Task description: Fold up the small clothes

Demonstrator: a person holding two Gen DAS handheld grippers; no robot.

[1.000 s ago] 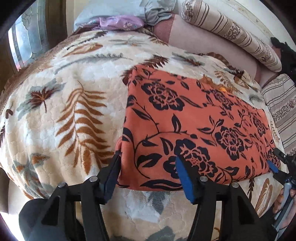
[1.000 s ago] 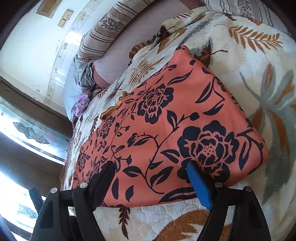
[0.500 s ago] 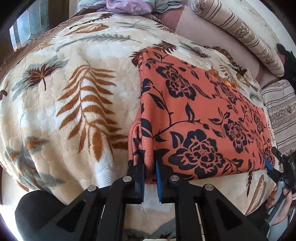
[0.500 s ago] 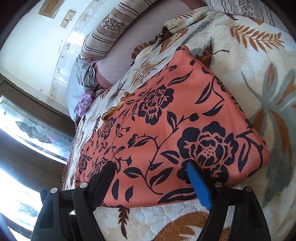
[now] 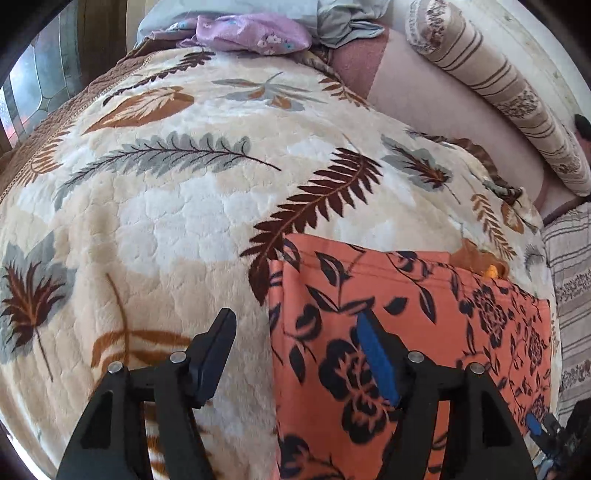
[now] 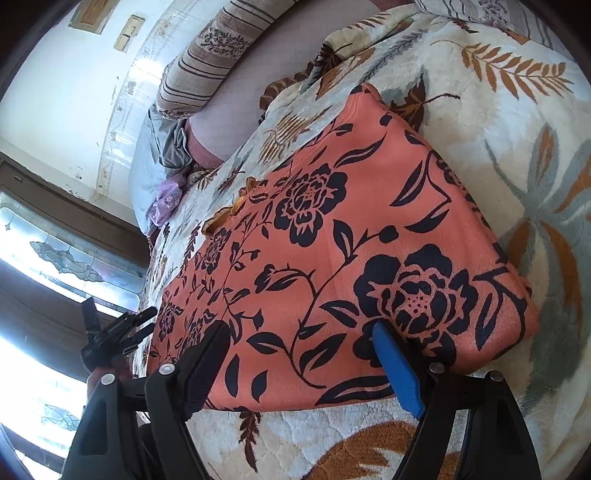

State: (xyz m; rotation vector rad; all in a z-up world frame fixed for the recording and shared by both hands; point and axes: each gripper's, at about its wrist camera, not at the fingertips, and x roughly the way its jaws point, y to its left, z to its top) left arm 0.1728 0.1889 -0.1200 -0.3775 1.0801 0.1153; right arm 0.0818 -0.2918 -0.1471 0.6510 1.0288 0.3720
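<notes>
An orange garment with black flowers [image 5: 413, 332] lies flat on the leaf-patterned blanket [image 5: 177, 206]. In the left wrist view my left gripper [image 5: 295, 332] is open and empty, straddling the garment's left edge, one finger over the blanket and the blue-padded finger over the cloth. In the right wrist view the same garment [image 6: 351, 236] fills the middle. My right gripper [image 6: 299, 347] is open and empty at its near edge. The left gripper [image 6: 118, 328] shows at the garment's far left end in that view.
Striped bolster pillows [image 5: 509, 96] lie along the far wall. A purple cloth [image 5: 255, 33] and grey bedding [image 5: 343, 18] sit at the bed's far end. A window [image 6: 55, 254] is at the left. A striped cover [image 5: 572, 295] lies to the right.
My left gripper shut on the garment's left corner, carried it forward over the cloth, and has opened and let go. The garment looks shorter. The right gripper stayed open in place.
</notes>
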